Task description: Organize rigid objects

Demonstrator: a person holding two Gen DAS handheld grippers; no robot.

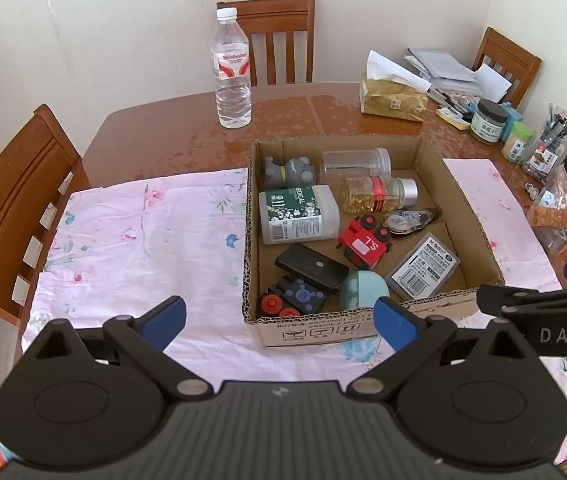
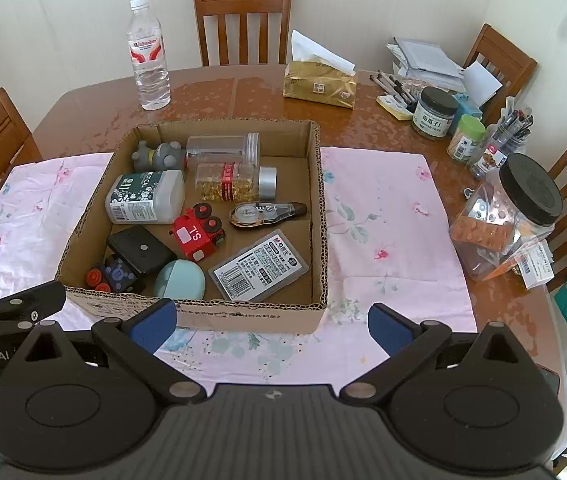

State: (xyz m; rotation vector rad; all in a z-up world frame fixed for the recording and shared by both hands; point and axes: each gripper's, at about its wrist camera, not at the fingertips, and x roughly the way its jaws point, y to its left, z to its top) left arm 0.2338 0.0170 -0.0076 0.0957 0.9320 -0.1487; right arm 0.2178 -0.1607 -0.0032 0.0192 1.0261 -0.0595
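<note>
Nearest, the left gripper [image 1: 281,318] hung with its blue pads wide apart and nothing between them, just short of the near wall of the cardboard box [image 1: 311,330]. The right gripper [image 2: 271,322] was the same – pads spread, empty, over the pink floral cloth [image 2: 383,220] at the box's near right corner.

Inside the box, near row: a dark toy block with red wheels [image 2: 113,274], a teal egg-shaped case [image 2: 179,280], a grey lead-refill case [image 2: 258,270]. Behind them lay a black flat device [image 2: 141,248], a red toy train [image 2: 197,234] and a correction tape [image 2: 267,213]. Further back were a white medical bottle [image 2: 145,196] on its side, a jar of gold capsules [image 2: 235,182], a clear empty jar [image 2: 223,146] and a grey toy figure [image 2: 159,155].

The cloth outside the box carried no loose items, so the rigid objects all lay in the box – this fits sorting finished or unpacking about to start; one moment couldn't settle which.

For any grasp here: come down vertically over the wall, pick pieces with free flanks such as the train or teal case, and span the short side. The bottles would likely roll, so clamp across the body.

Far side of the tabletop [image 2: 219,92]: a water bottle [image 2: 148,56] and a tissue pack [image 2: 319,84].
</note>
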